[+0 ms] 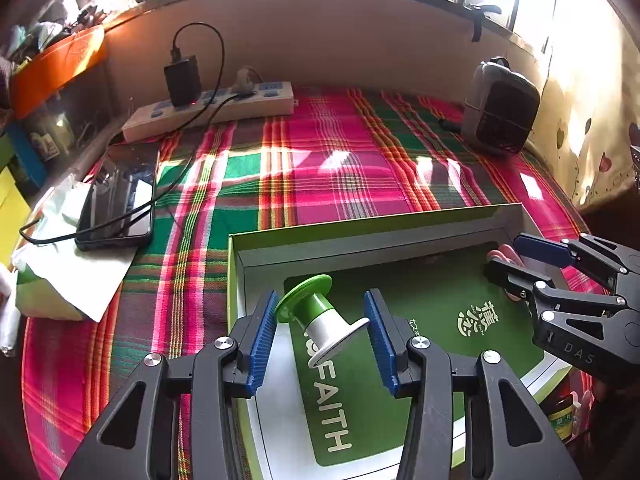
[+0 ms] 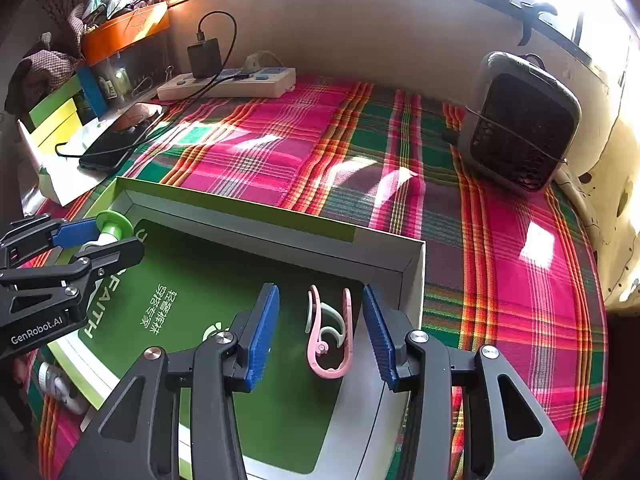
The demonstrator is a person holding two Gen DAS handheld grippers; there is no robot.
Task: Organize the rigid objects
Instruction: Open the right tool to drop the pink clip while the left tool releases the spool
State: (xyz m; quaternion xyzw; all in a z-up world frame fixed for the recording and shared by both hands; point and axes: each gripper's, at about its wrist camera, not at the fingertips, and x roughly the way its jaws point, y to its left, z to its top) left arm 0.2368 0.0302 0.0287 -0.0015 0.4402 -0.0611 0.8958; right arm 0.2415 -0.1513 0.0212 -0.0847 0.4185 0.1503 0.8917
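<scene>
A green and white spool-shaped piece (image 1: 322,318) lies on its side inside the open green box (image 1: 360,226), at its left end. My left gripper (image 1: 320,336) is open, its blue pads either side of the spool without touching it. A pink and pale clip (image 2: 330,334) lies in the box's right end (image 2: 414,280). My right gripper (image 2: 320,334) is open around the clip, apart from it. The right gripper shows in the left wrist view (image 1: 508,258). The left gripper shows in the right wrist view (image 2: 106,240) by the spool (image 2: 112,226).
The box sits on a plaid cloth (image 1: 320,160). A phone (image 1: 120,200) with a cable lies on white paper at the left. A power strip (image 1: 208,110) with a charger lies along the back wall. A small grey fan heater (image 2: 520,124) stands at the back right.
</scene>
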